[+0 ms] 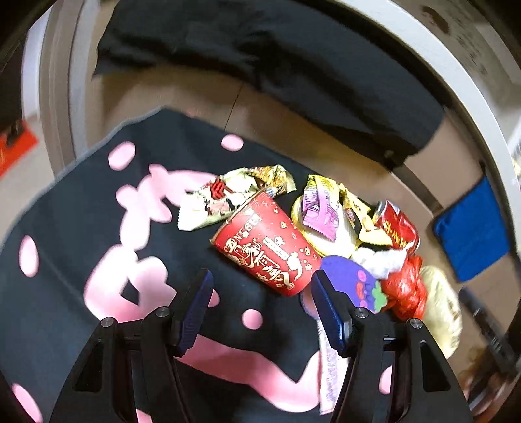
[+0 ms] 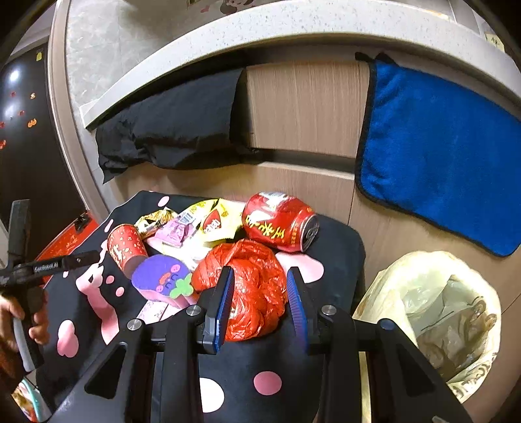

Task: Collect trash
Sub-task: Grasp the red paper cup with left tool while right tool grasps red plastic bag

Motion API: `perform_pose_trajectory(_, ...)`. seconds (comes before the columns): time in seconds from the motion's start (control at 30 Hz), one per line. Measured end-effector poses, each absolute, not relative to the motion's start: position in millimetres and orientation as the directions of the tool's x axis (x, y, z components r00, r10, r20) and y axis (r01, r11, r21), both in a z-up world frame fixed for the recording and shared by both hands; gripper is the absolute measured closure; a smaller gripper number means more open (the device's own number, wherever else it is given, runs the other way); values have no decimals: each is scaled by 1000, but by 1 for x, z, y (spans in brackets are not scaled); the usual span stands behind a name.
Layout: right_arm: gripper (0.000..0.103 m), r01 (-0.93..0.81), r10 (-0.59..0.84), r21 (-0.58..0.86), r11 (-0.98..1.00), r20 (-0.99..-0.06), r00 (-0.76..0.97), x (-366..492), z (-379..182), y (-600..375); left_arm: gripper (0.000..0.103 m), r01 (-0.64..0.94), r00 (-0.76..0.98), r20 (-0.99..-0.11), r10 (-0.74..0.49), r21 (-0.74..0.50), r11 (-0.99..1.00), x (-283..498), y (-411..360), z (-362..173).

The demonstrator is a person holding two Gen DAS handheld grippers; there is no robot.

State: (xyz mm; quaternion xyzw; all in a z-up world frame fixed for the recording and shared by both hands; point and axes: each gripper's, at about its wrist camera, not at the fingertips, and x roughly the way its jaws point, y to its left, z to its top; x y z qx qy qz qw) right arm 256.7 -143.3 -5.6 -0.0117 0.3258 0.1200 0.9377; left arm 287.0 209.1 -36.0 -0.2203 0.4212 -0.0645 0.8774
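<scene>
Can (image 2: 280, 223) behind crumpled bag (image 2: 247, 283) on cloth (image 2: 338, 247), cup (image 2: 125, 245) left.

- A home kitchen, by the look of it: a pale speckled stone counter (image 2: 228, 29) curves across at 12 o'clock, with wood-grain cabinet fronts (image 2: 302, 107) below it.
- A blue cloth (image 2: 439, 156) hangs over a cabinet front at 2 o'clock; a black cloth (image 2: 169, 130) hangs at 10 o'clock.
- A bin lined with a pale plastic bag (image 2: 433, 312) stands on the floor at 4 o'clock.
- Snack wrappers (image 1: 228, 198), a red paper cup (image 1: 267, 247) and a dented red can (image 2: 280, 221) lie on a black, pink-patterned cover (image 1: 65, 260).
</scene>
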Motion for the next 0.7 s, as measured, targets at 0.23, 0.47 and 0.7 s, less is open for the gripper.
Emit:
perform_pose_trajectory(0.23,72,-235,239,93,968,-637,733,261,-18,-145,41,-239,636,-704,-316,-569,787,324,206,-52)
perform_pose_trajectory(0.47,72,-257,229,50,965,-637,736,255,-22,-146,41,-298,604,-739,-296,-555,777,356,194,-60)
perform_pose_trajectory(0.7,71,-310,277,67,948,-655,704,266,-26,-146,43,-93,631,-701,-331,-493,865,325,179,-27)
